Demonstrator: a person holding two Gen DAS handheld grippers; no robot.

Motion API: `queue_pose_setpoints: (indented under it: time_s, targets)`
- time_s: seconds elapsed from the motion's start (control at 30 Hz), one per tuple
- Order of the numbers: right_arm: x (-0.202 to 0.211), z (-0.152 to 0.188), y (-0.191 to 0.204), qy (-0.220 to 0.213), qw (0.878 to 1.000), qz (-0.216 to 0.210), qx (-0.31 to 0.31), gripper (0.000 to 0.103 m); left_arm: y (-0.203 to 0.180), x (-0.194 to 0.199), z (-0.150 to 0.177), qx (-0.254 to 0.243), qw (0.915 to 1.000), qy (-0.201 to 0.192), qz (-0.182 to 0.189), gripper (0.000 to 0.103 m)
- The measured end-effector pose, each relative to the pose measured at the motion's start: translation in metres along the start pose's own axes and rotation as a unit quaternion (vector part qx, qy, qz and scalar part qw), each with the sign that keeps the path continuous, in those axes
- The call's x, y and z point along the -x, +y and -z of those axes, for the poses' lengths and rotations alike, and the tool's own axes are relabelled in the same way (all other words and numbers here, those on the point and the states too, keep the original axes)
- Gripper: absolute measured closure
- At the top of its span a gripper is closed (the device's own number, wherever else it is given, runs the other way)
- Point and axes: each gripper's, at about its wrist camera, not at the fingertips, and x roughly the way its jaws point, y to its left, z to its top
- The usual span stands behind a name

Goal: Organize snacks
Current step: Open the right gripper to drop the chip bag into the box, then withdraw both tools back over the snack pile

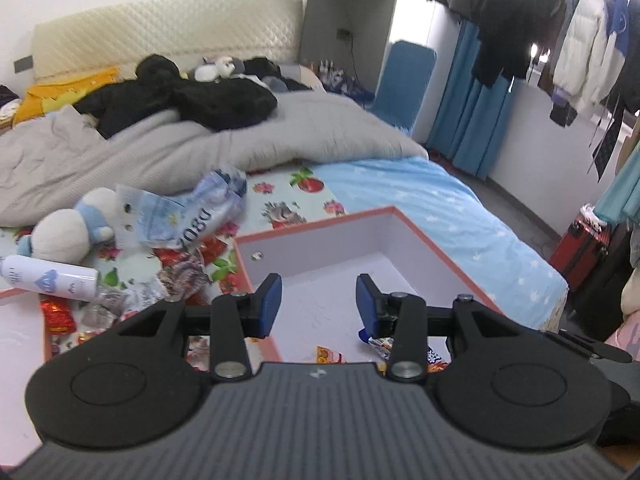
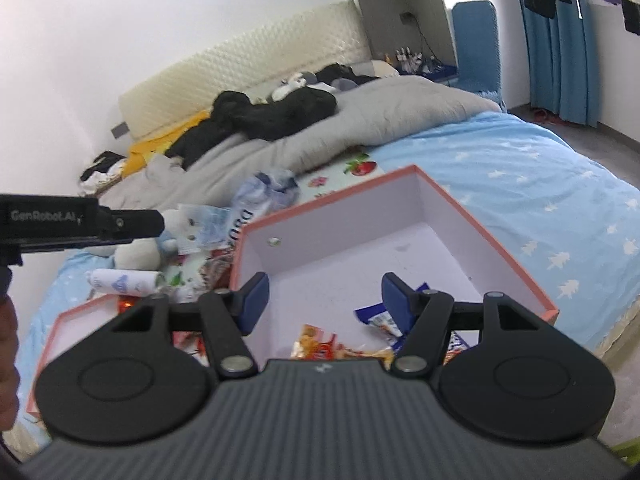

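Left gripper (image 1: 319, 300): jaws apart, nothing between them, up over the box (image 1: 436, 248). Right gripper (image 2: 324, 300): jaws apart too, holding nothing, over the same box (image 2: 472, 224).

Inside the box, at the near side: a few snacks. An orange pack (image 2: 316, 344) in the middle, a blue and white pack (image 2: 378, 322) just right of it, partly hidden behind the right gripper.

Left of the box, on the bed (image 1: 440, 196): more snack wrappers (image 1: 180, 272) in a messy pile, a crinkly blue bag (image 1: 192, 216), a white bottle (image 1: 48, 276) lying on its side, a plush toy (image 1: 72, 224). Near left: the box lid (image 2: 64, 332), open side up.

Farther back: a gray blanket (image 1: 240, 140) with black clothes (image 1: 192, 100) on top.
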Motion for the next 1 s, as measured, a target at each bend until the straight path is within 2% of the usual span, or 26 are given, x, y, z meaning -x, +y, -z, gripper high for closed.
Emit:
queue_pose_setpoints:
  time_s: [0.43, 0.67, 1.0]
  targets:
    - [0.042, -0.005, 0.049, -0.043, 0.998, -0.037, 0.033, 0.038, 0.047, 0.088, 0.029, 0.025, 0.9980, -0.047, -0.035, 0.056]
    - [0.044, 0.013, 0.080, -0.032, 0.996, -0.068, 0.055, 0.038, 0.074, 0.119, 0.057, 0.048, 0.9961, -0.047, -0.057, 0.056]
    - [0.048, 0.047, 0.115, -0.016, 0.991, -0.113, 0.065, 0.038, 0.112, 0.141, 0.101, 0.084, 0.9925, -0.034, -0.082, 0.056]
